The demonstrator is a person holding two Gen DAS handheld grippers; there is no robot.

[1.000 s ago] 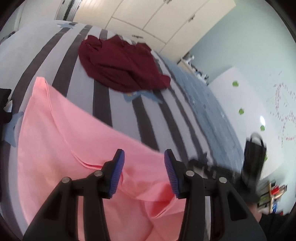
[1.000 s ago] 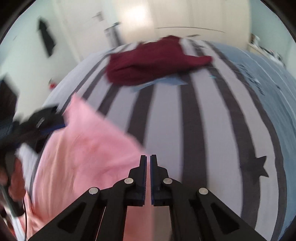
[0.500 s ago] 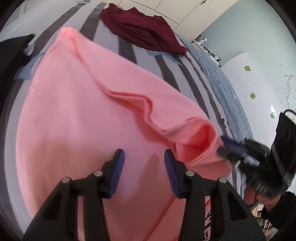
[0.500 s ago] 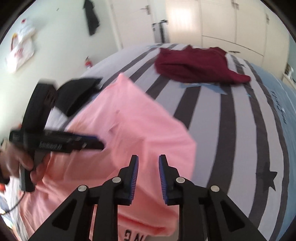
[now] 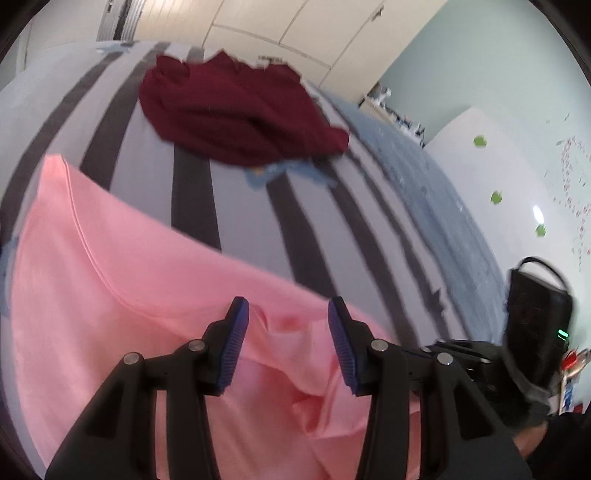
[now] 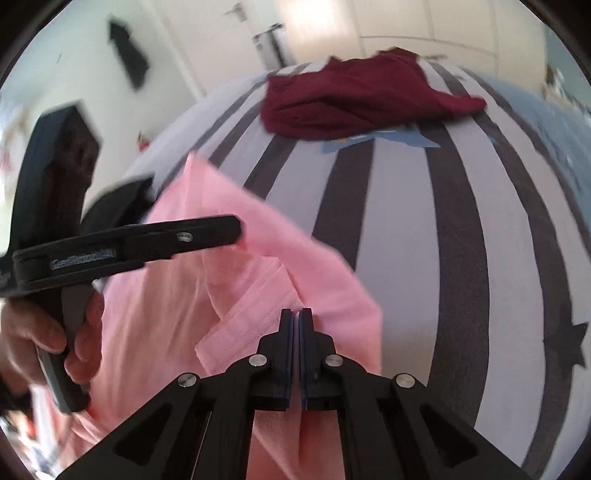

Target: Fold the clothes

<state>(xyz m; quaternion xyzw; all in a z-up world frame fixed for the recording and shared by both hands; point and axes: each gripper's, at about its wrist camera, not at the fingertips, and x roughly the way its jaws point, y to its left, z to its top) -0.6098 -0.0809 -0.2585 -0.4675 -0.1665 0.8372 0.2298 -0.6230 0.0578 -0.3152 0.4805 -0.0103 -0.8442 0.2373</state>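
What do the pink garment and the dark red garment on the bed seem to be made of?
The pink garment looks like thin matte cotton jersey: soft folds, a stitched hem. The dark red garment seems a heavier matte knit, slumped in deep creases; blur leaves its weave unclear.

My view takes in a bed cover [image 5: 240, 206] striped grey and white, dark star [image 6: 570, 345] printed near its right edge; pale blue patch [image 6: 388, 138] on a stripe at the far end; blue quilt [image 5: 436, 206] along the right side; white wardrobe doors [image 5: 295, 26] behind; green stickers [image 5: 496, 197] on the pale wall; dark item [image 6: 127, 55] hanging left.
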